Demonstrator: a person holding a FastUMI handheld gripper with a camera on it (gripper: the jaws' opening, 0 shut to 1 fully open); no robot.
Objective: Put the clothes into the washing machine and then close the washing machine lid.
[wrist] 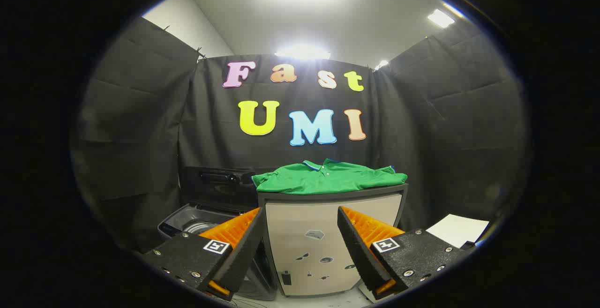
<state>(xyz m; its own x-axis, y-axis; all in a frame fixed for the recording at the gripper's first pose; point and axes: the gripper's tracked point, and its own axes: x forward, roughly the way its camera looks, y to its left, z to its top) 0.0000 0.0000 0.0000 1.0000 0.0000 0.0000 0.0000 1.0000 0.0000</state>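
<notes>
A folded green polo shirt (328, 176) lies on top of a beige cabinet (323, 247) with a dark top edge, straight ahead and above my fingers. To the cabinet's left stands the washing machine (197, 221), its dark lid (218, 188) raised upright and part of the drum visible. My gripper (300, 247) is open, well short of the cabinet, with nothing between its fingers; the cabinet's front shows in the gap between them.
Black cloth walls close the booth on three sides. A white sheet (457, 229) lies low at the right beyond the right finger. Bright ceiling lights shine overhead.
</notes>
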